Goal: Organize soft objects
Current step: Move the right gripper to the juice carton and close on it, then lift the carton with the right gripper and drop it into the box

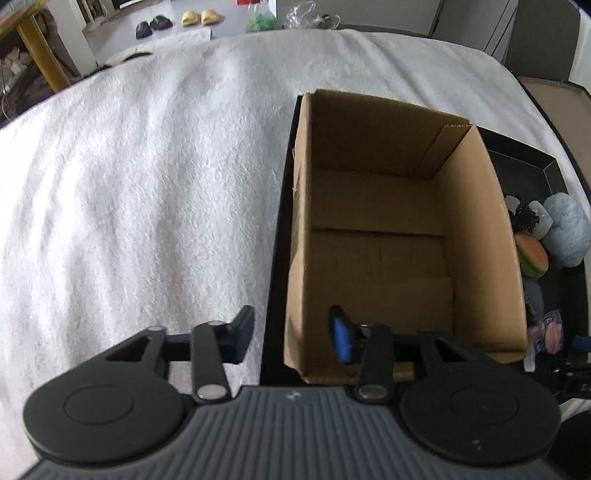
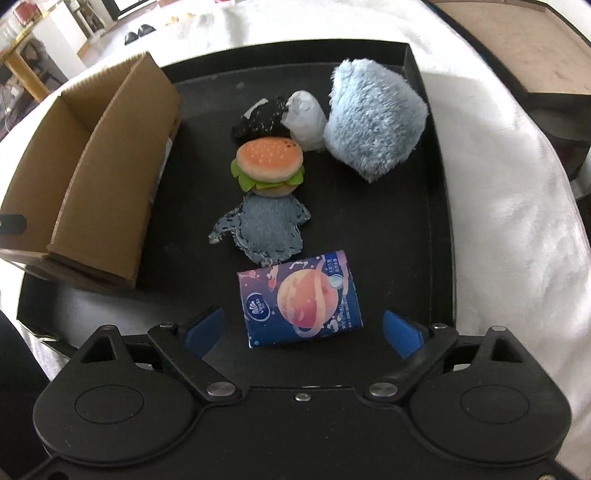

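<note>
Right hand-held gripper tilted steeply down, straddling tissue pack.

Looks like a home: slippers paired on the floor beyond the white fleece blanket, wooden table leg left of them, plastic bags to their right.

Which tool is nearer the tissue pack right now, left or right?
Right. The right tool hangs open with the tissue pack lying between its fingers on the black tray. The left tool straddles the near wall of the cardboard box, the box between it and the pack.
</note>
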### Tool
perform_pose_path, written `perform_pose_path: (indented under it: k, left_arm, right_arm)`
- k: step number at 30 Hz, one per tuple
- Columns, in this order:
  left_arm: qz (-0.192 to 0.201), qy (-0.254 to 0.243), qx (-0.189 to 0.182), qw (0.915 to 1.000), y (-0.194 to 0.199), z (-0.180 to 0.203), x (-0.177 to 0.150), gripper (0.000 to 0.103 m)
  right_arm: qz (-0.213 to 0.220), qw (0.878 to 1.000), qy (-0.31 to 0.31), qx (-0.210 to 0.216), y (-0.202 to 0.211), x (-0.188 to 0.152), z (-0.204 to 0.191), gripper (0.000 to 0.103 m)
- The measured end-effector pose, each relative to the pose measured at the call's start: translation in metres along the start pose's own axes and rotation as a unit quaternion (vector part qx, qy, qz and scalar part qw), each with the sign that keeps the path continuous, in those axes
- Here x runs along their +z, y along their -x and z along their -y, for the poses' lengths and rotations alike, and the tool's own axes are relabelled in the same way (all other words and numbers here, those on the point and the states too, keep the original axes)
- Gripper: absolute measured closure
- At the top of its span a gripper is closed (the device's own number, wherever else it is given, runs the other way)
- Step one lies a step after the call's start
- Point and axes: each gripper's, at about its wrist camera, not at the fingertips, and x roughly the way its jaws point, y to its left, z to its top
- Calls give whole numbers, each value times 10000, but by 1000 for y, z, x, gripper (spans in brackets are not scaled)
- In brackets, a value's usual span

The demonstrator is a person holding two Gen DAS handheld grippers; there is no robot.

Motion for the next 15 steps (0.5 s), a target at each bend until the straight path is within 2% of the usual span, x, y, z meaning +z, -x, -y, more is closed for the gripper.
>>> perform_pose_path:
  k: [1, 3, 4, 5, 6, 7, 12, 15]
  left_arm:
    - [-34, 36, -63, 10000, -2, -1, 1, 72]
    - [-150, 39, -96, 9998, -5, -2, 1, 93]
    - [-195, 40, -116, 9997, -6, -3, 1, 94]
    - [-208, 37, -177, 9996, -6, -4, 1, 94]
    - [-196, 10, -194, 9996, -6, -5, 1, 94]
    - [-170, -33, -199, 9997, -4, -5, 0, 94]
    - [-76, -187, -341, 9992, 1, -10, -4, 93]
    - [-94, -197, -411, 9989, 4, -14, -8, 93]
  right_arm:
    - [-10, 10000, 50, -28, -3, 1, -3, 7]
    - [-46, 9998, 174, -119, -10, 3, -7, 7]
    - [-83, 9996, 211, -166, -14, 3, -8, 7]
    - [-115, 9994, 243, -209, -17, 3, -8, 13]
    - [-170, 9993, 263, -208, -21, 3, -8, 19]
    - [-268, 9991, 258, -190, -24, 3, -8, 30]
    - [-186, 9997, 168, -53, -13, 0, -11, 31]
    - [-114, 9997, 169, -143, -1, -1, -16, 31]
